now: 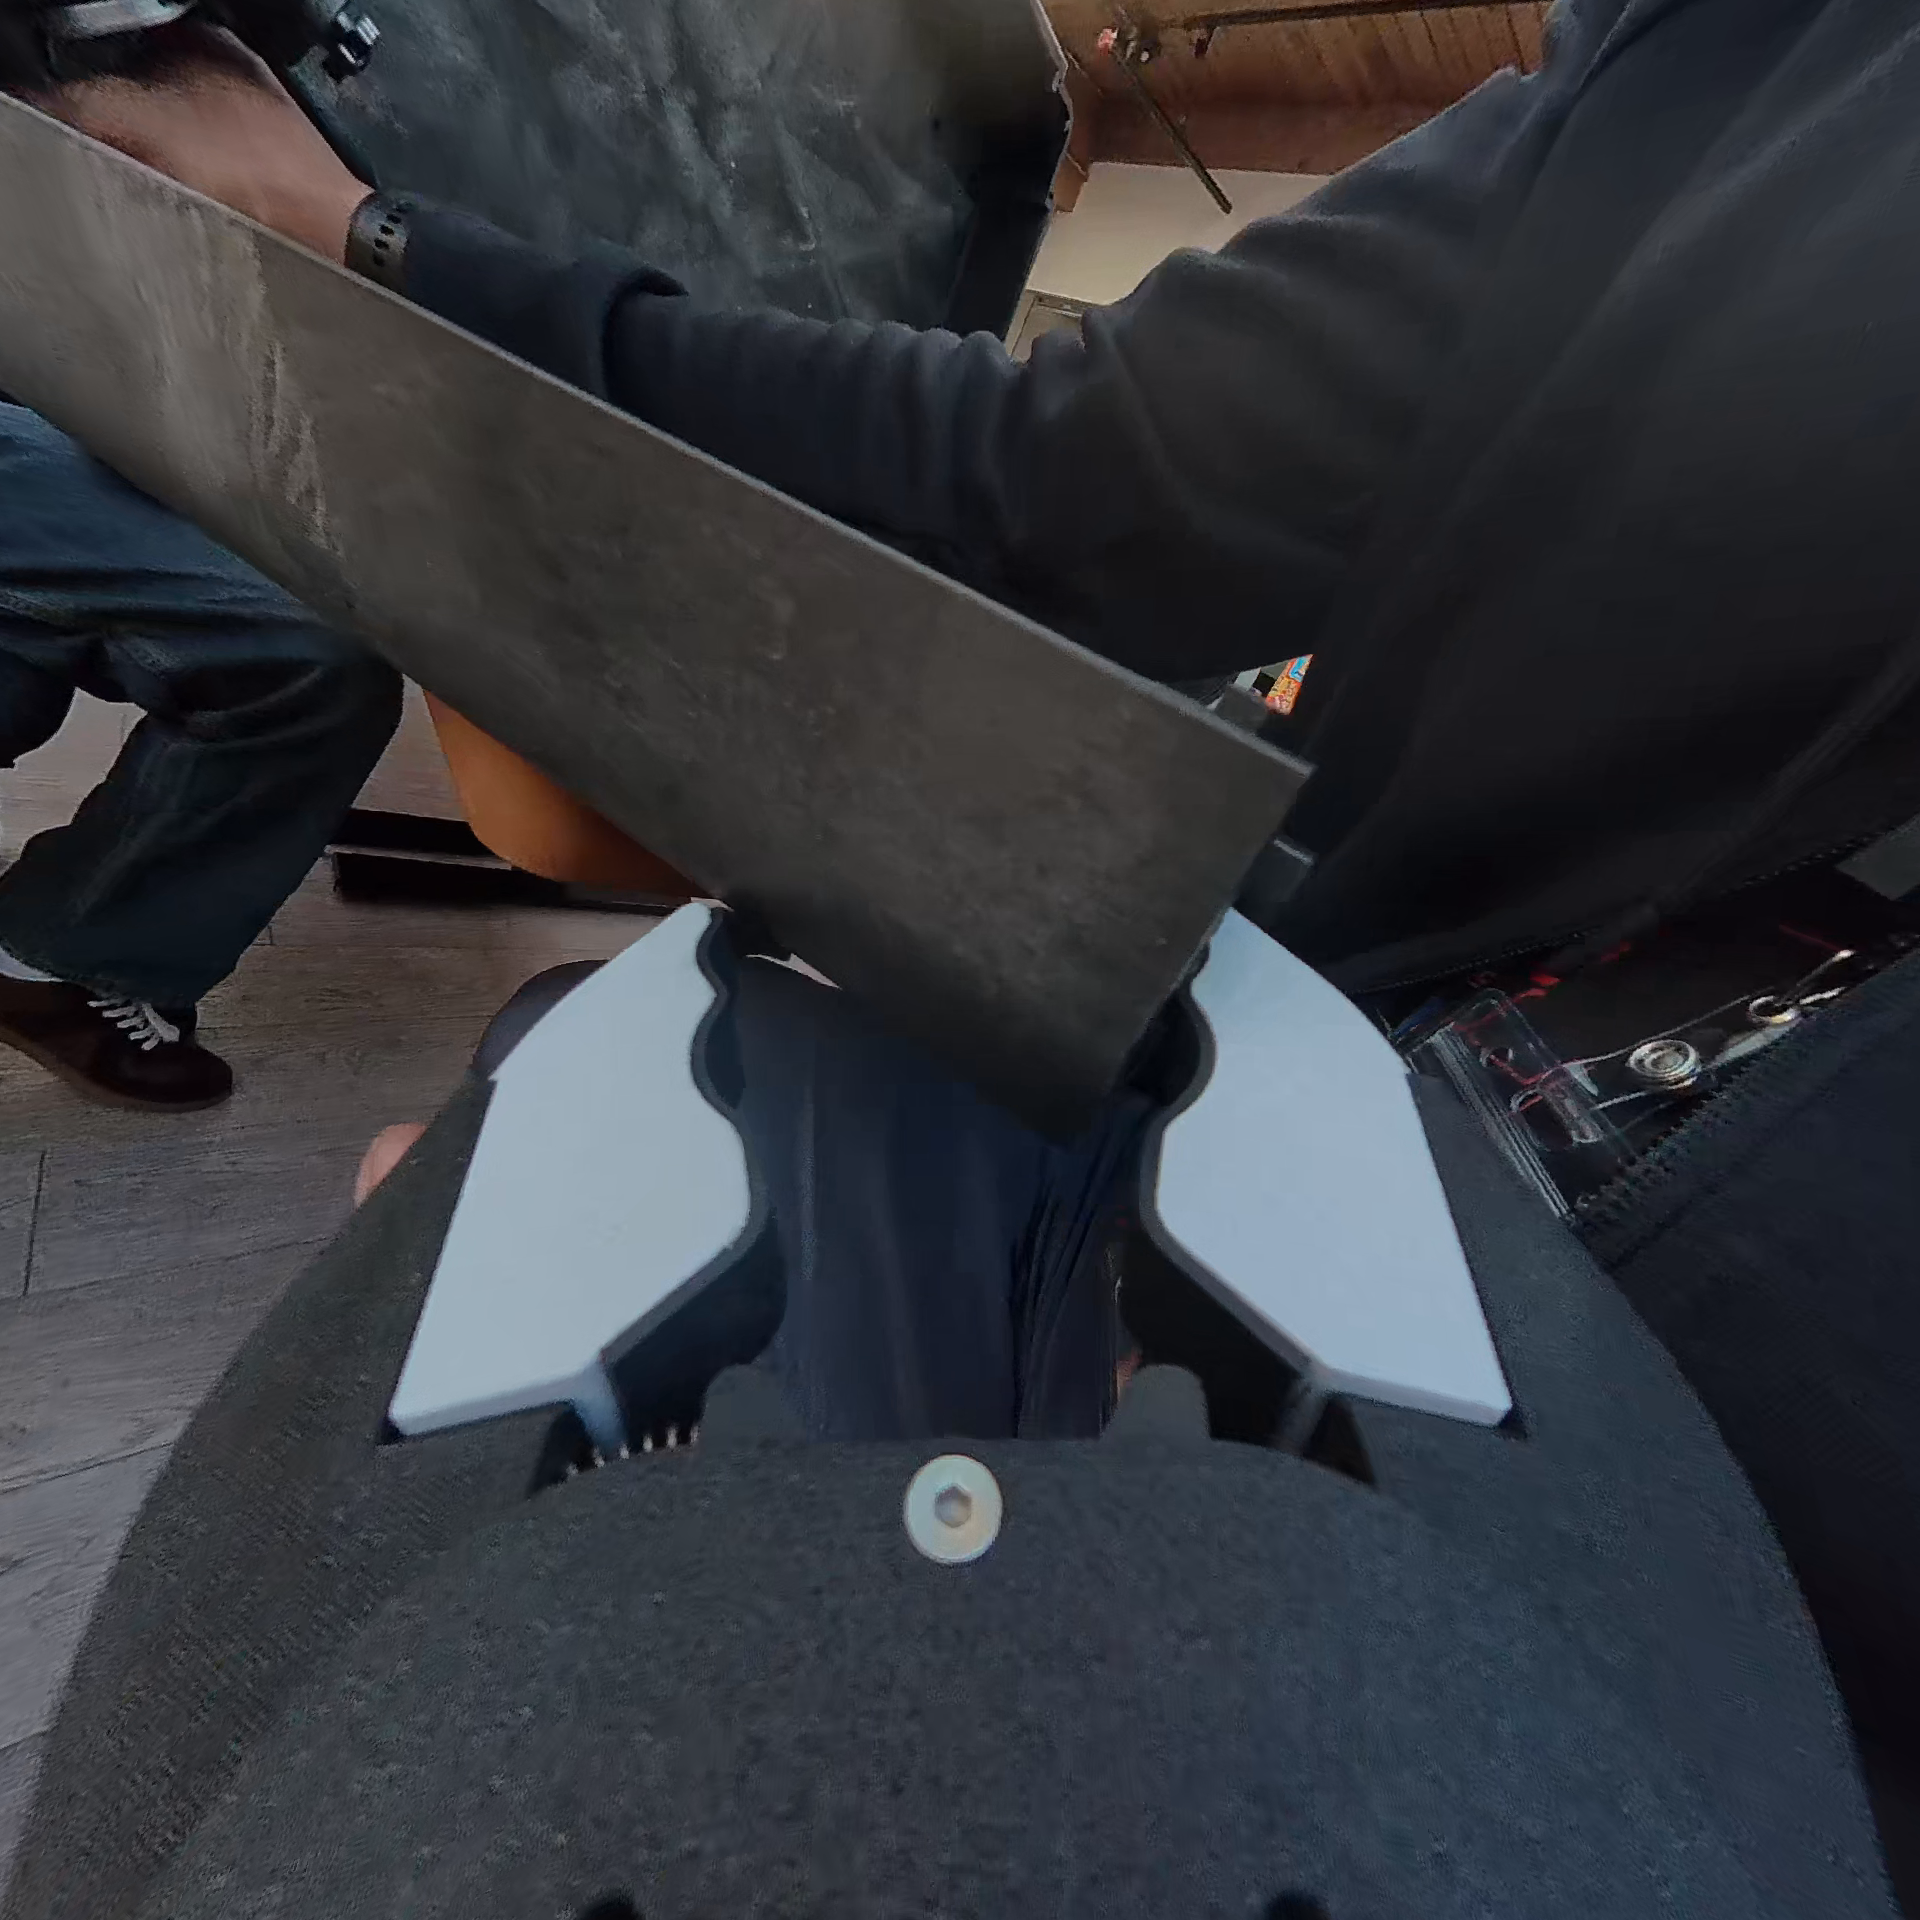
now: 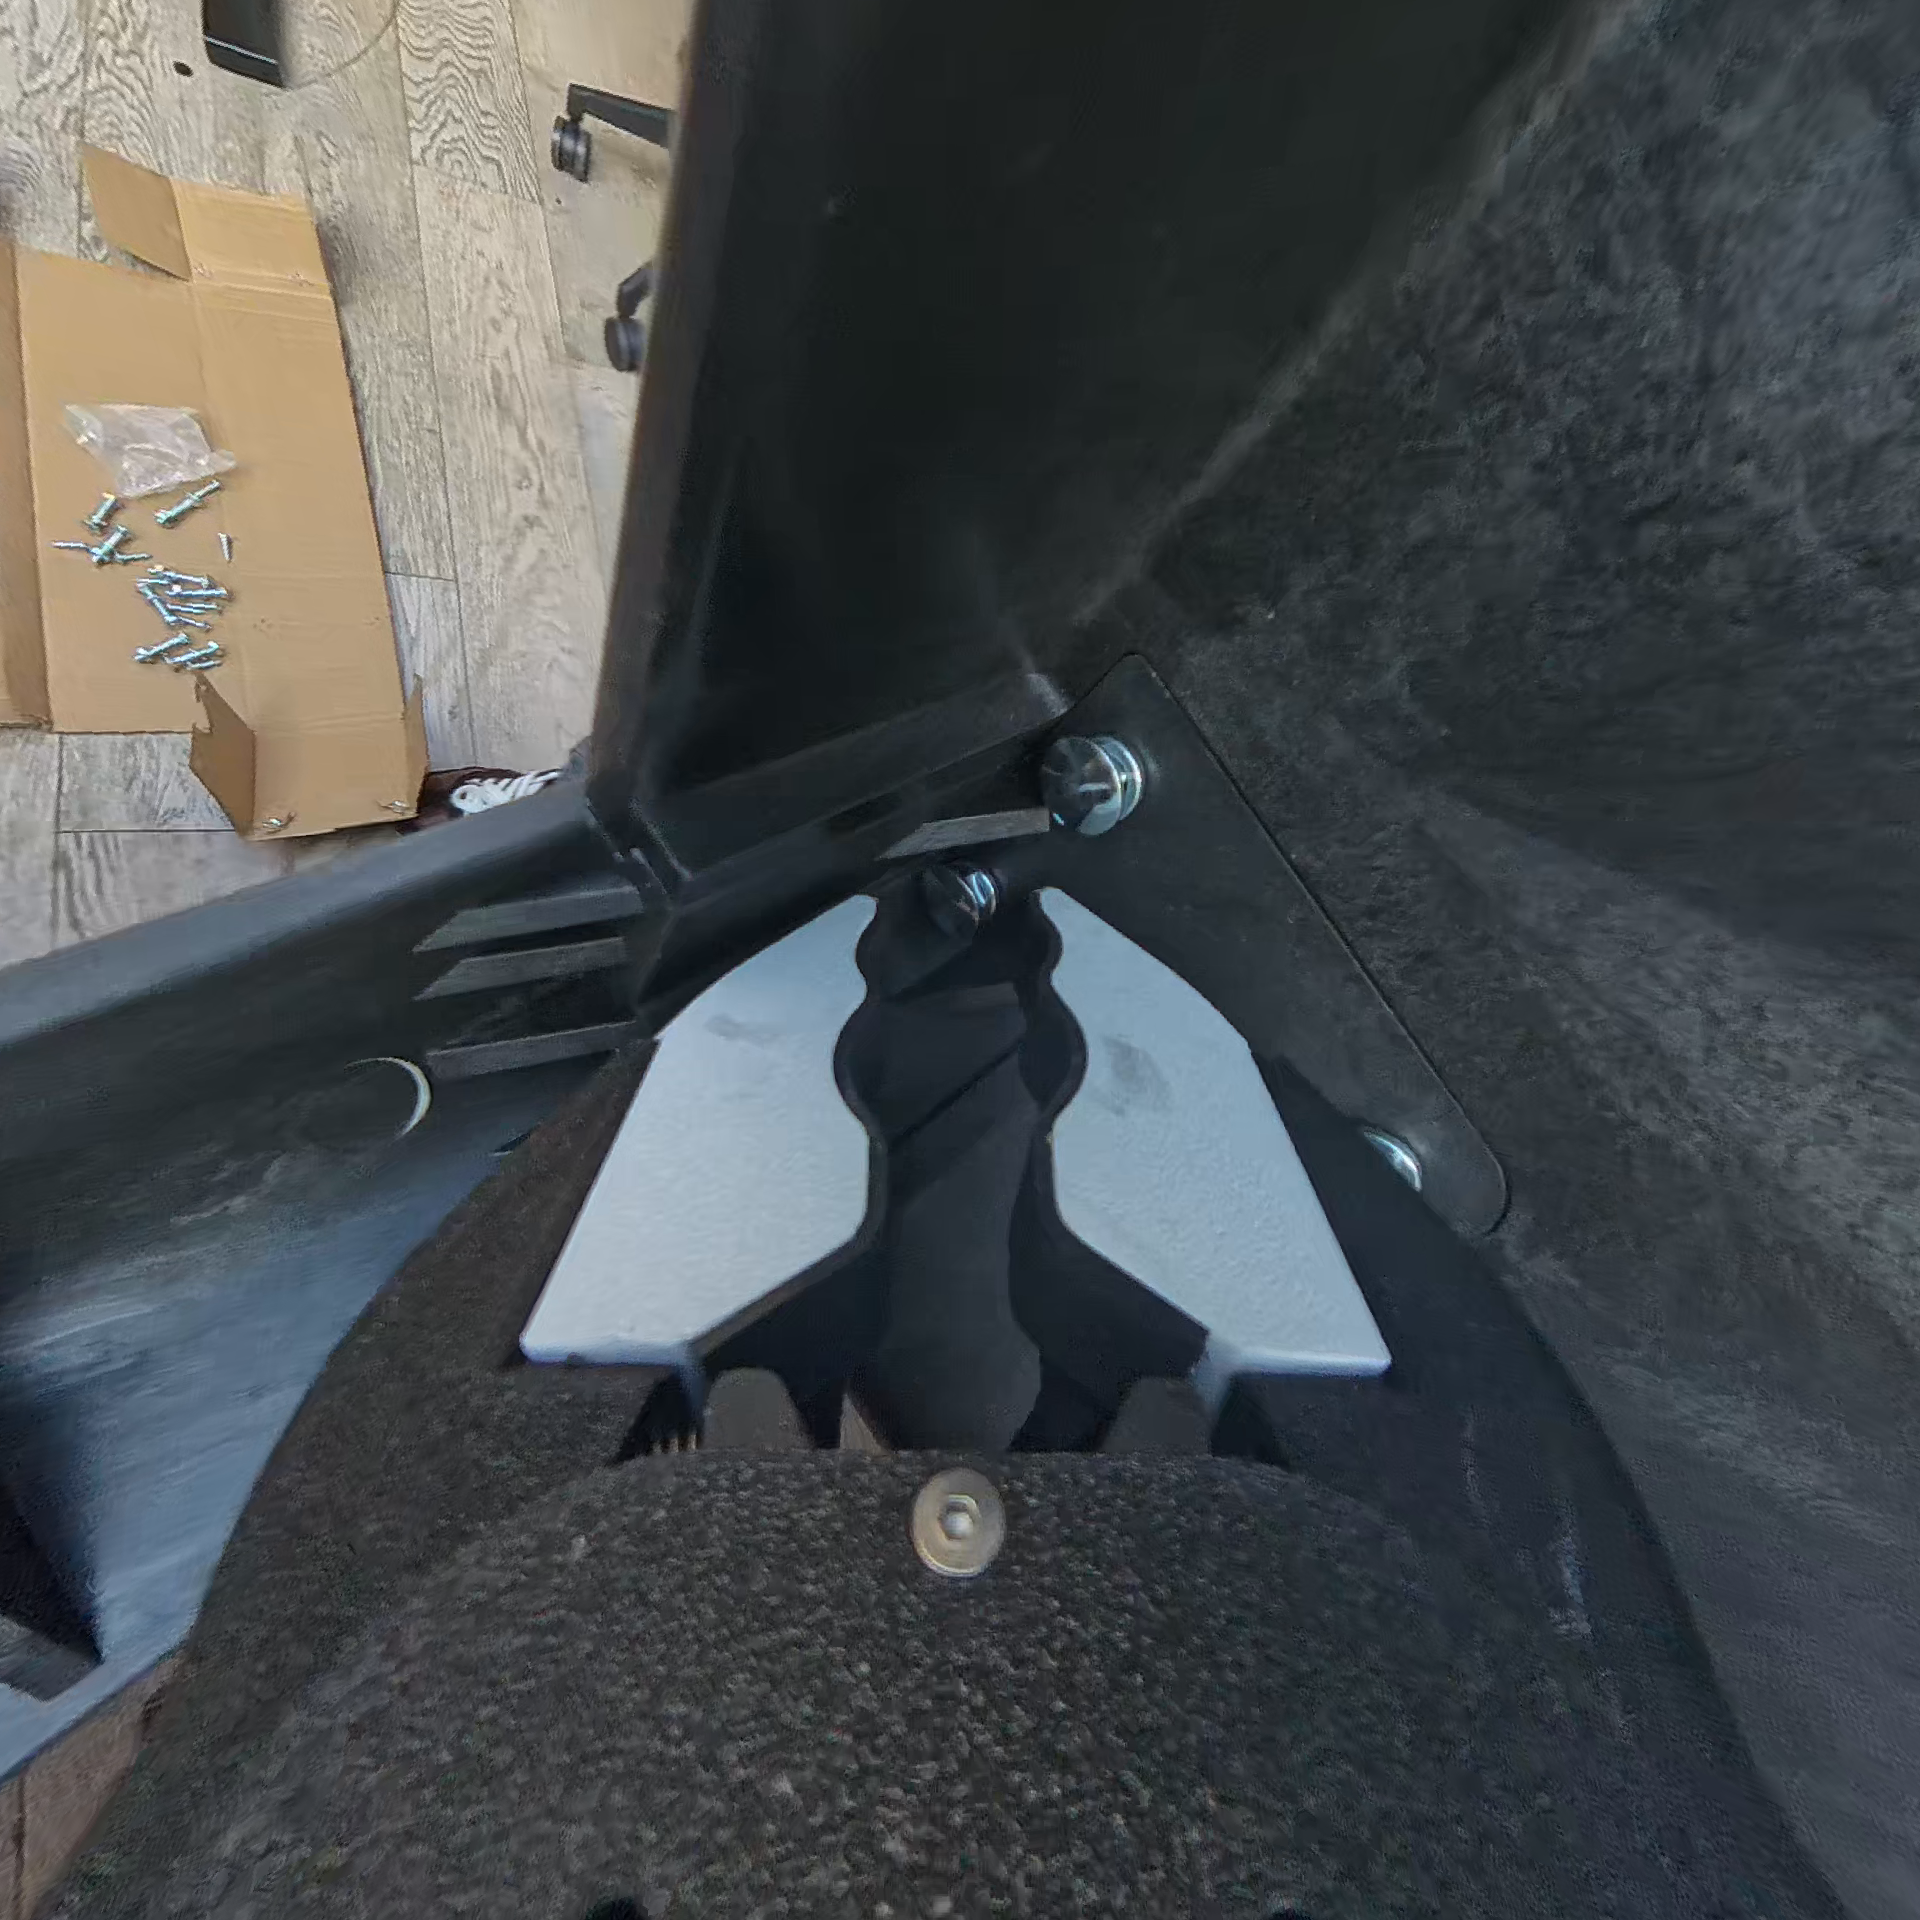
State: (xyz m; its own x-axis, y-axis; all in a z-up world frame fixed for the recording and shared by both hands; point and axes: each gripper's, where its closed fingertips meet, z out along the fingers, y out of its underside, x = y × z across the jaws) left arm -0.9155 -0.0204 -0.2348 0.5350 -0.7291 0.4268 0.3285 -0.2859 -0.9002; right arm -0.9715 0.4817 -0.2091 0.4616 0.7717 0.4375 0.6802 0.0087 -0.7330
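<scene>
Flattened cardboard box (image 2: pixel 208 499) lies on the wood floor (image 2: pixel 488 416) at far left in the right wrist view; on it a clear plastic bag (image 2: pixel 145 447) and a loose scatter of silver screws (image 2: pixel 171 597), too small to count exactly, more than ten. Left tongs (image 1: pixel 961 935) spread wide; a dark flat panel (image 1: pixel 623 582) runs diagonally from upper left down so that its lower right corner sits between the fingers, close to the right finger (image 1: pixel 1320 1174); contact with either finger cannot be told. A person in a black sleeve (image 1: pixel 831 416) with a wristwatch (image 1: pixel 376 241) reaches behind the panel; a leg in jeans (image 1: pixel 177 727) and a dark shoe (image 1: pixel 114 1039) at left on the floor. Right tongs (image 2: pixel 961 914) nearly pressed together, narrow gap, tips at a black-headed bolt (image 2: pixel 956 899) under the edge of a black bracket (image 2: pixel 1299 935); whether the tips pinch the bolt cannot be told. Bracket lies against a dark felt-like surface (image 2: pixel 1558 623). Bolts seen on the bracket: three, a second (image 2: pixel 1091 784) just above right with a silver washer, a third (image 2: pixel 1392 1158) at the lower right edge, partly hidden. A black frame beam (image 2: pixel 260 956) runs left from the bracket, with three flat slats (image 2: pixel 520 977) at its end. Two chair casters (image 2: pixel 597 239) on the floor far back.
</scene>
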